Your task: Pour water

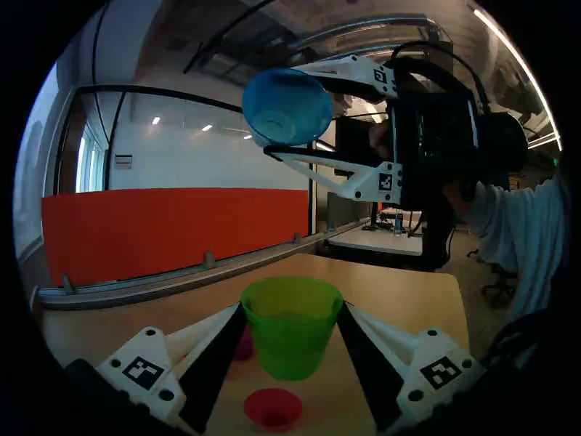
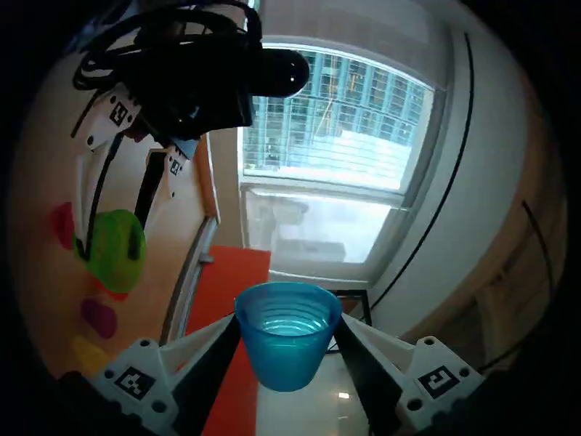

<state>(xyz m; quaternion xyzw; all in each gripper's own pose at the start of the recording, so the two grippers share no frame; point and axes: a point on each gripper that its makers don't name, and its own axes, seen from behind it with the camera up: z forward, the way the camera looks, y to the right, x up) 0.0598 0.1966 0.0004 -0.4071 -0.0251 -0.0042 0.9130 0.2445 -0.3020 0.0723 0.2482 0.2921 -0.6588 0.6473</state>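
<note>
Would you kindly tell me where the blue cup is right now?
In the left gripper view the blue cup is up high, tipped sideways between the fingers of the right gripper, above the green cup that the left gripper holds.

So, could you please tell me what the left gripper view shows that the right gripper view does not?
Left gripper view: a person's light sleeve, a far desk and a ceiling light strip. Right gripper view: a large window with blinds. Shared: the green cup held in the left gripper's jaws with the wooden table beneath, the blue cup held tipped in the right gripper's jaws, and the orange partition.
</note>
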